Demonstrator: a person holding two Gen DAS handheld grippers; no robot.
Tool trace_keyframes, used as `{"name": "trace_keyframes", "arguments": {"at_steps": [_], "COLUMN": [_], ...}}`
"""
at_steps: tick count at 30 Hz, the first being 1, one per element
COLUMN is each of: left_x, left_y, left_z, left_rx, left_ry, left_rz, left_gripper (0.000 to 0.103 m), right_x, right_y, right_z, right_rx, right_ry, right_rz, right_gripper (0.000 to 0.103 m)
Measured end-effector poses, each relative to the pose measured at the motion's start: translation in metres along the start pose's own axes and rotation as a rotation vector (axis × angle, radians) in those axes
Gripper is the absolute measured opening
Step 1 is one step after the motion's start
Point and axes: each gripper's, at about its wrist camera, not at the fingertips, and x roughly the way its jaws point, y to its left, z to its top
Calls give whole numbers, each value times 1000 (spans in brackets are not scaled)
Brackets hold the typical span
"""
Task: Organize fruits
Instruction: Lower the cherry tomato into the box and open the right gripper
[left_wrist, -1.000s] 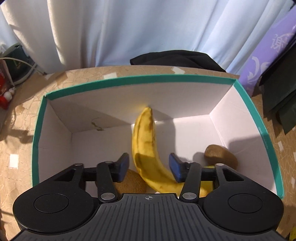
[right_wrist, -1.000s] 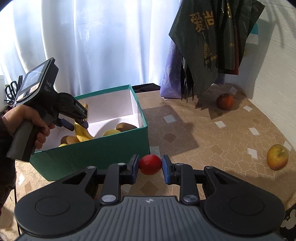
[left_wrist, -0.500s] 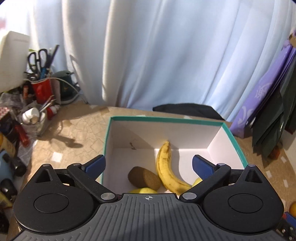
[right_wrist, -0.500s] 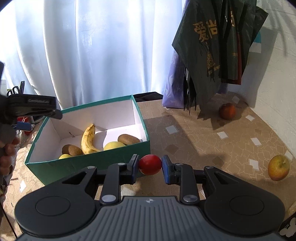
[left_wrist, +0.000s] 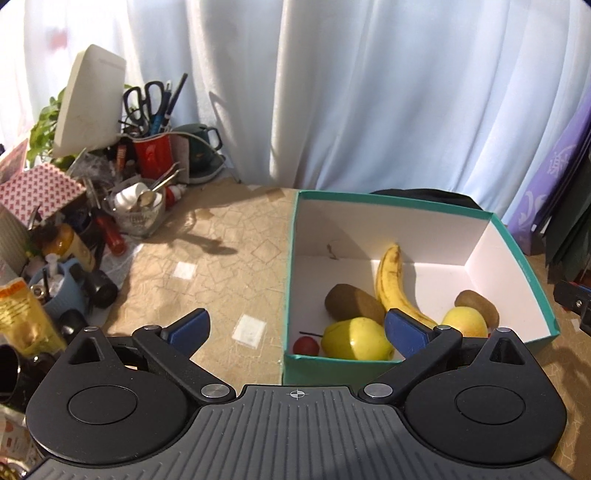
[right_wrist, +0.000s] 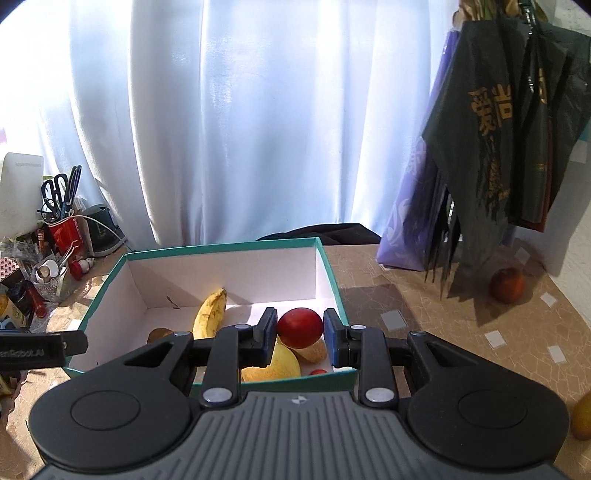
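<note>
A green box (left_wrist: 524, 258) with a white inside holds a banana (left_wrist: 391, 284), two kiwis (left_wrist: 351, 306), two yellow apples (left_wrist: 354, 338) and a small red fruit (left_wrist: 306, 345). My left gripper (left_wrist: 295, 326) is open and empty, held above the box's near left corner. My right gripper (right_wrist: 300, 332) is shut on a red fruit (right_wrist: 300, 326) and holds it over the right part of the box (right_wrist: 328, 258), above the banana (right_wrist: 210, 310) and a yellow apple (right_wrist: 273, 367).
A cluttered pile with a red pen cup (left_wrist: 153, 155), scissors and bottles stands at the table's left. A red apple (right_wrist: 506, 285) lies on the table at the right under hanging dark bags (right_wrist: 498, 147). A yellowish fruit (right_wrist: 581, 421) shows at the right edge.
My left gripper let go of the banana, opened wide and drew back up and left out of the box. My right gripper carried the red fruit from the table to over the box.
</note>
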Motion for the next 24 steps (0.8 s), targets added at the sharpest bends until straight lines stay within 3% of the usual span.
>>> {"name": "trace_keyframes", "arguments": {"at_steps": [14,24], "left_x": [-3,0], "left_y": [17,14], "left_z": [-2,-2], "left_rx": [-46,-34], "left_ry": [18,35], "left_rz": [70,74], "left_gripper": [103,103], "right_x": [74,99], "right_y": [9,9], "right_z": [-5,-17], "right_rx": [-17,-94], "right_ry": [104,114], "right_rz": [31,-48], "right_gripper": [26,27]}}
